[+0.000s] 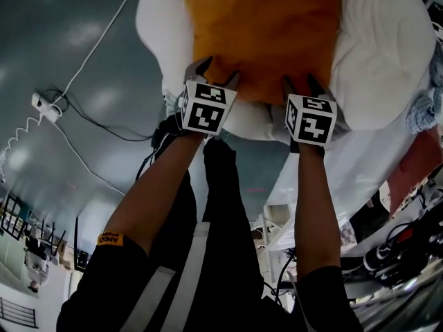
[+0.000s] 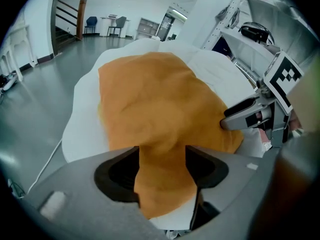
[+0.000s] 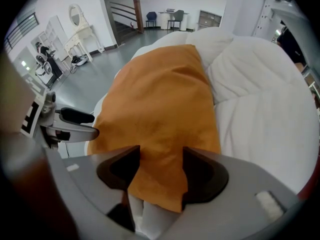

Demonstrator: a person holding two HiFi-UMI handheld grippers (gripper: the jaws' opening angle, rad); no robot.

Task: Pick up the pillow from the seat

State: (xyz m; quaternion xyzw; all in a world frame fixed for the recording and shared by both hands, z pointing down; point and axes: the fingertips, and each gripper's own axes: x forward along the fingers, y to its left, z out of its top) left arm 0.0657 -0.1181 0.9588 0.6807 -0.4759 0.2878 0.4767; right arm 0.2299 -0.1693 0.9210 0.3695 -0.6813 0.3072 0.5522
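Orange fabric of the pillow (image 1: 266, 33) straight ahead of both grippers, resting on the white padded seat (image 1: 387, 61), long axis running away from the person and roughly in line with the pointing of the jaws. Near short edge closest; far end cut off at the top of the head view. Left gripper (image 1: 216, 73) at the left part of that near edge, right gripper (image 1: 300, 83) at the right part, side by side and a little apart, neither clearly nearer than the other. Both spread wide, each with a bulge of the orange cover lying between its jaws. In each gripper view, cloth reaching from one inner face to the other, with the pillow's lower hem and a strip of white seat showing beneath. No firm pinch evident on either side: judged as straddling the edge, not clamping it. Rest of the pillow flat on the seat, not lifted. Bulk of the pillow lying forward, any hold only at one short end, so a lift from here probably leaving the far end sagging or dragging. Worth closing evenly on both sides first, then raising up and back together. Soft filling, so likely to slip with only the cover caught.
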